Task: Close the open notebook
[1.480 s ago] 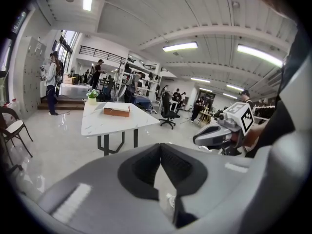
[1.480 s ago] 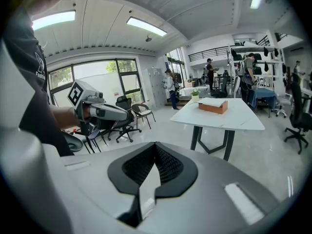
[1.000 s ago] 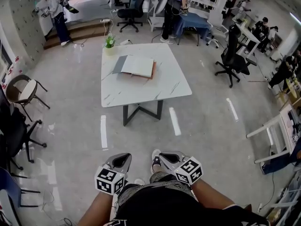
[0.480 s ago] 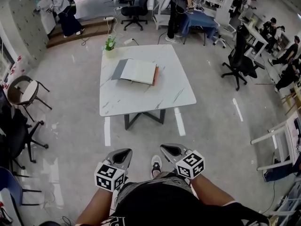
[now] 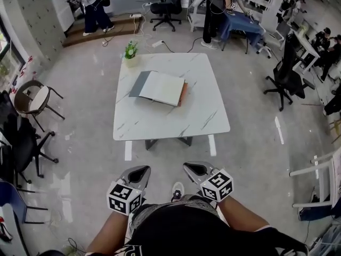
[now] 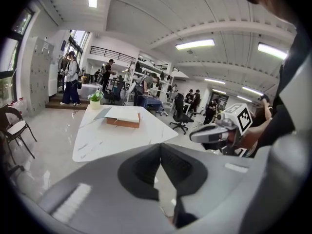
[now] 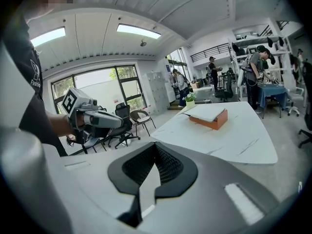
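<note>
The open notebook (image 5: pixel 160 88) lies on the white marble table (image 5: pixel 197 116), left of its middle: pale pages up, grey cover flap to the left, orange edge to the right. It also shows far ahead in the left gripper view as the notebook (image 6: pixel 123 116), and in the right gripper view as the notebook (image 7: pixel 209 113). My left gripper (image 5: pixel 137 173) and right gripper (image 5: pixel 196 169) are held low by my body, well short of the table's near edge. Both are shut with nothing between the jaws.
A small potted plant (image 5: pixel 130 52) stands at the table's far left corner. Chairs (image 5: pixel 33 98) stand along the left. A black office chair (image 5: pixel 286 71) is at the right. People stand beyond the table (image 5: pixel 93 7). Grey floor lies between me and the table.
The table and notebook have come nearer and lower in the head view. Both grippers stay shut and held by my body.
</note>
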The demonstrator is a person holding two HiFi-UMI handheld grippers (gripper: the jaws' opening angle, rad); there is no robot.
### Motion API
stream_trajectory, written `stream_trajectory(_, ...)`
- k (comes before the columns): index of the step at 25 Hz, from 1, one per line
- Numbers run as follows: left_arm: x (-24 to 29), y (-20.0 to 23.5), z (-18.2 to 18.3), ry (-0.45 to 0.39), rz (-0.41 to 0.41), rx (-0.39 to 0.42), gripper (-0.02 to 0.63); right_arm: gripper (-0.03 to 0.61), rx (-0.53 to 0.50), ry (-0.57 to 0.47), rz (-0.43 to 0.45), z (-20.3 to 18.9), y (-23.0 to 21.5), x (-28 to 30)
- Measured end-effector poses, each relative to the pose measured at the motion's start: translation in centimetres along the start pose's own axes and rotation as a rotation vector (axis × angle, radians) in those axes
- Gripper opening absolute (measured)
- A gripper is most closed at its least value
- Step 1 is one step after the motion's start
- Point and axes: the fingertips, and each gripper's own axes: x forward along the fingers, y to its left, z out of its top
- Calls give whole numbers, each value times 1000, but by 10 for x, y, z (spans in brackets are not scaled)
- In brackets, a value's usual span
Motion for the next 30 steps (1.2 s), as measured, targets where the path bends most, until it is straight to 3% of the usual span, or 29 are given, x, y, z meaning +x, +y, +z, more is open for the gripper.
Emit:
stream_trajectory(8,34,3,25,-16,60,-8,58,0,21,7,92,12,-34,12)
stream_trajectory(18,41,7,29,4,115,-21,58,0,106,6,95,10,-69,19)
stream_trajectory(25,56,20,26,14,93,-48,58,0,89,-2,80,20,-76,30)
stream_trajectory(30,74,36,49,-7,47,-37,58,0,99,11,41,30,-90,43)
